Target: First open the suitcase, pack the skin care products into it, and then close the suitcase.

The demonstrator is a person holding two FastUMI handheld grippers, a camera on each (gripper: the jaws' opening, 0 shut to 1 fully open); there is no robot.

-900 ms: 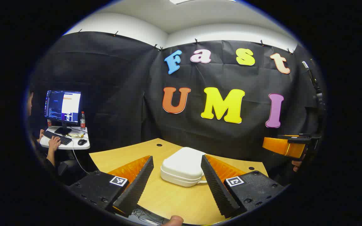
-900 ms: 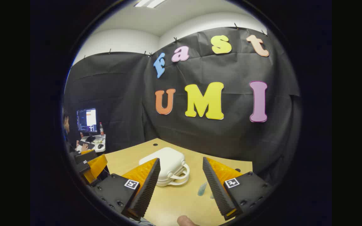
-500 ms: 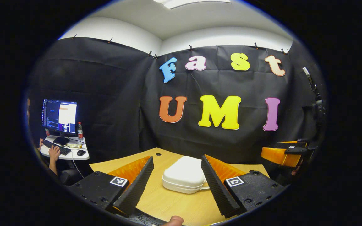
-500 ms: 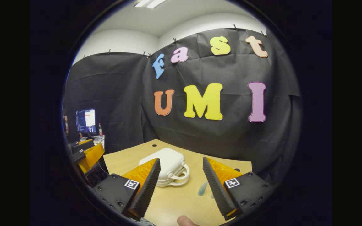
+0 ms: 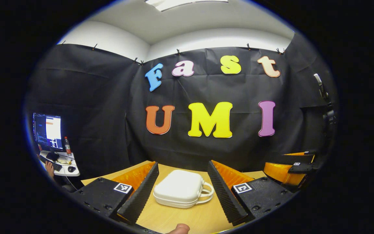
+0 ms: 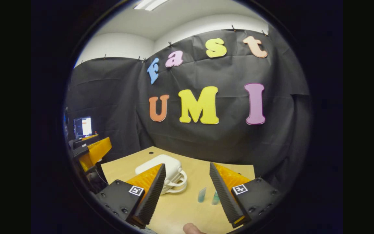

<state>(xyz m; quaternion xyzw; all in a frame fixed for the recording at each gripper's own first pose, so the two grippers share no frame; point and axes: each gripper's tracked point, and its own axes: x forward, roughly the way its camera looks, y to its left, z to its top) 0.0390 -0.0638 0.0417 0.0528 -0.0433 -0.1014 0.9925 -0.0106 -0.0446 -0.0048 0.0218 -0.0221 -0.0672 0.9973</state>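
White hard-shell suitcase (image 5: 179, 191) lies shut at twelve o'clock between the spread, empty left gripper (image 5: 182, 191); likely light, stiff, slippery. Grip its looped handle (image 5: 206, 193) at three o'clock. Right gripper (image 6: 187, 195) is also spread.

A wooden desk (image 5: 187, 217) is seen before the black cloth wall (image 5: 102, 107). At the far left, a lit monitor (image 5: 47, 131) is set on a small white side table (image 5: 64, 167), with a red-capped bottle (image 5: 66, 145) beside it, a keyboard (image 5: 56, 166) and a mouse (image 5: 71, 168). A ceiling light (image 5: 180, 3) is seen overhead.
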